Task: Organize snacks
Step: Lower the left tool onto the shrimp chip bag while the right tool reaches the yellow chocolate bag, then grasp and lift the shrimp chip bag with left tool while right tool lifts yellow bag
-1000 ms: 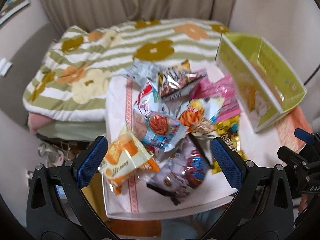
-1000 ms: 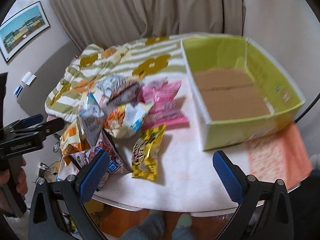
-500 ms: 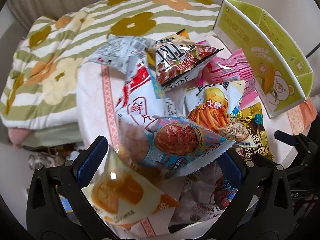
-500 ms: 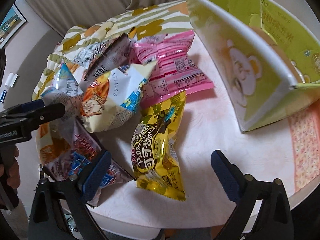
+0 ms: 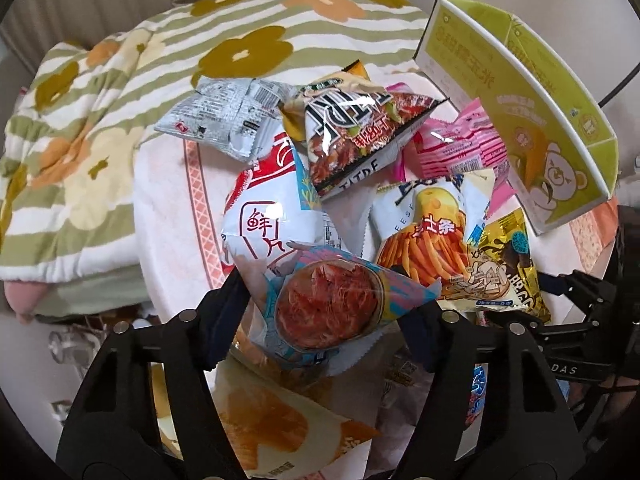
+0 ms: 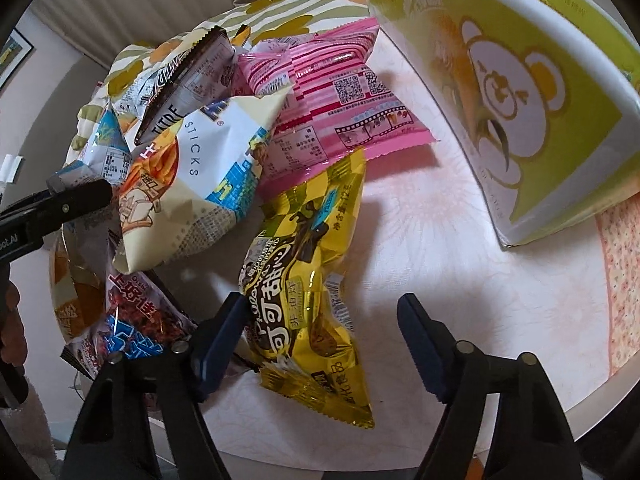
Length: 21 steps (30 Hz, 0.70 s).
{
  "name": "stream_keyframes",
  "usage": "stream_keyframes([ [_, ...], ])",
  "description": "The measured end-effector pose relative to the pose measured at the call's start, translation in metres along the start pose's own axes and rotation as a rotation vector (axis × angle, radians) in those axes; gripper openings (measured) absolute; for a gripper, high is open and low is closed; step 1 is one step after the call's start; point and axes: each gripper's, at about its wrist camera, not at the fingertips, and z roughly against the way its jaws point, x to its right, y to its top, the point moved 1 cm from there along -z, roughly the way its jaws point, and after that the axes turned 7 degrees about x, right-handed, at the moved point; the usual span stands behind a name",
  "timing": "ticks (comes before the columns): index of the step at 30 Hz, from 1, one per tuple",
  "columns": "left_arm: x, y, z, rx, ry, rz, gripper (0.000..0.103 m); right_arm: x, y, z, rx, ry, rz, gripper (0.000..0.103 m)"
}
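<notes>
Right wrist: one yellow packet (image 6: 308,300), one box (image 6: 532,120).

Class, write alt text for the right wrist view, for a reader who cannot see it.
The right gripper, jaws open, straddles the lower end of a yellow snack bag on a round white table. Behind it lies a pile of bags, among them a pink bag and a cheese sticks bag; a green box stands to the right.
</notes>
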Motion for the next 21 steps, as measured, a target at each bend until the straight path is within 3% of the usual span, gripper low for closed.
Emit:
stream_keyframes([
  [1,-0.001,0.001,0.001,0.001,-0.005,0.001,0.065,0.002,-0.002,0.000,-0.002,0.011,-0.005,0.064],
  [3,-0.003,0.001,0.004,0.008,-0.011,0.006,0.065,-0.002,-0.001,-0.003,-0.008,0.048,-0.016,0.047],
  [7,-0.004,0.004,0.013,0.029,-0.015,0.009,0.064,-0.006,-0.002,0.002,0.000,0.050,0.008,0.044],
  [9,-0.003,0.006,0.019,0.042,-0.020,0.013,0.064,-0.009,-0.002,0.007,0.012,0.040,0.019,0.036],
  [21,0.016,0.028,0.068,0.155,-0.037,0.022,0.064,-0.010,-0.005,0.073,0.117,0.022,0.077,0.031],
])
